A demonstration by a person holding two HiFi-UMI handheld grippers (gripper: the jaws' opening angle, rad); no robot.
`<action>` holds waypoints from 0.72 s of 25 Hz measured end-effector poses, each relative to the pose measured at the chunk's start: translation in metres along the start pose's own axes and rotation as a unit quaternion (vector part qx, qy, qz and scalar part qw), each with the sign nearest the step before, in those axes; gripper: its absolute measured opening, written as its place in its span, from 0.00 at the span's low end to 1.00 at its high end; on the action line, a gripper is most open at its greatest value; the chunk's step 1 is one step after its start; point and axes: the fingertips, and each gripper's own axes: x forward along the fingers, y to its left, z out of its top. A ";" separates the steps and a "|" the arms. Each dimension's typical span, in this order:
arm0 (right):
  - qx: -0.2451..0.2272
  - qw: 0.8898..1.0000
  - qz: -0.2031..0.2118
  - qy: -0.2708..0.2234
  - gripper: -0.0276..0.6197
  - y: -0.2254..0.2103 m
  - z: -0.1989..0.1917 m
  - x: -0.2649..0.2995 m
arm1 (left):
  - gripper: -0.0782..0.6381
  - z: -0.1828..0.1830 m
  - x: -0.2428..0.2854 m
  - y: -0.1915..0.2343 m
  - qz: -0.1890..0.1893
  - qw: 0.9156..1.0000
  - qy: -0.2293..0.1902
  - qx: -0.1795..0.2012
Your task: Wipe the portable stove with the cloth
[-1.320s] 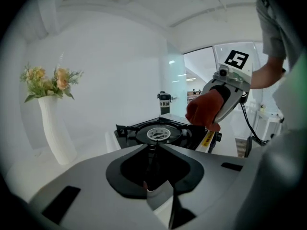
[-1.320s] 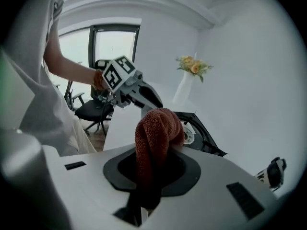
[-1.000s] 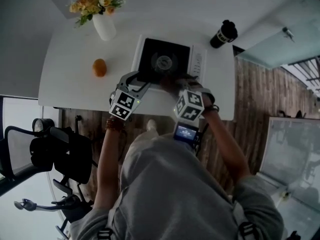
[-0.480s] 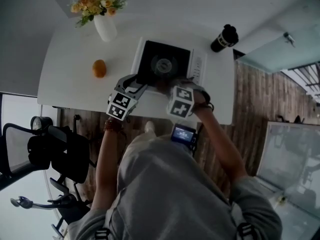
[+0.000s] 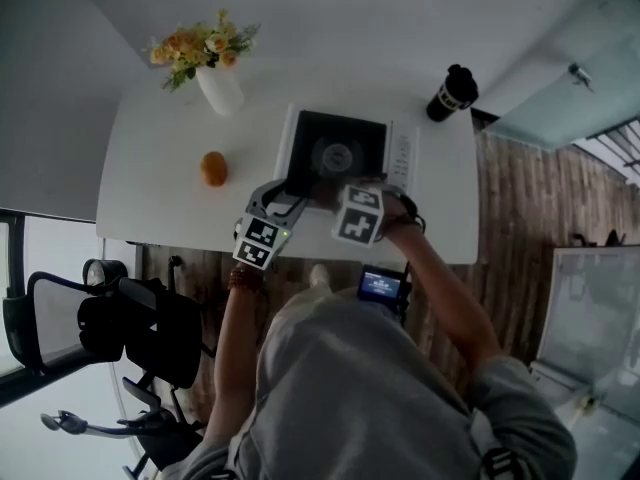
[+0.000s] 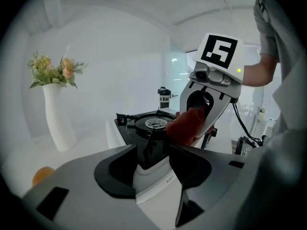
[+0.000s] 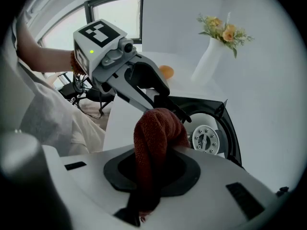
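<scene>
White desk [image 5: 160,183], seen from above. Portable stove [image 5: 345,133] sits right of the desk's centre, black top and round burner facing up, white control strip on the side toward the desk's right edge.

Left gripper [image 6: 153,151]: jaws nearly closed, set on the stove's near-left corner. The white body and the black top edge fill the narrow gap between them, and a thin black pan-support prong stands just ahead. They appear to pinch the corner rim.

Right gripper [image 7: 153,164]: jaws closed on a rust-red cloth [image 7: 156,128]. The cloth bulges out past the jaw tips in a bunched fold, and a tail hangs back down between the jaws. The fold rests against the near edge of the stove's black top, just beside the burner. In the left gripper view the same wad lies on the stove's near side, right of the burner ring.

The two grippers are close together at the stove's near edge, left one toward the corner, right one toward the middle. The left gripper's fingertips end just behind the cloth in the right gripper view.

Other items:
- White vase of yellow and orange flowers [image 5: 222,88] at the far-left corner.
- An orange [image 5: 213,168] toward the left edge, well apart from the stove.
- Black bottle [image 5: 450,91] at the far-right corner.
</scene>
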 end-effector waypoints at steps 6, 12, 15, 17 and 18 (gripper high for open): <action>0.008 0.998 0.014 -0.053 0.15 -0.007 0.024 0.005 | 0.43 0.001 0.003 0.004 -0.011 1.000 0.006 0.002; 0.039 0.997 0.033 -0.057 0.15 -0.009 0.026 0.010 | 0.43 0.000 0.003 0.000 -0.004 1.000 0.003 -0.004; 0.036 0.996 0.041 -0.071 0.15 -0.007 0.028 0.009 | 0.43 0.000 0.003 0.001 -0.007 1.000 0.003 -0.004; 0.020 0.996 0.034 -0.085 0.15 -0.004 0.026 0.008 | 0.42 -0.001 0.002 0.001 -0.013 1.000 0.002 -0.003; 0.010 0.995 0.031 -0.093 0.15 -0.004 0.024 0.006 | 0.42 0.000 0.002 0.003 -0.014 1.000 0.001 -0.001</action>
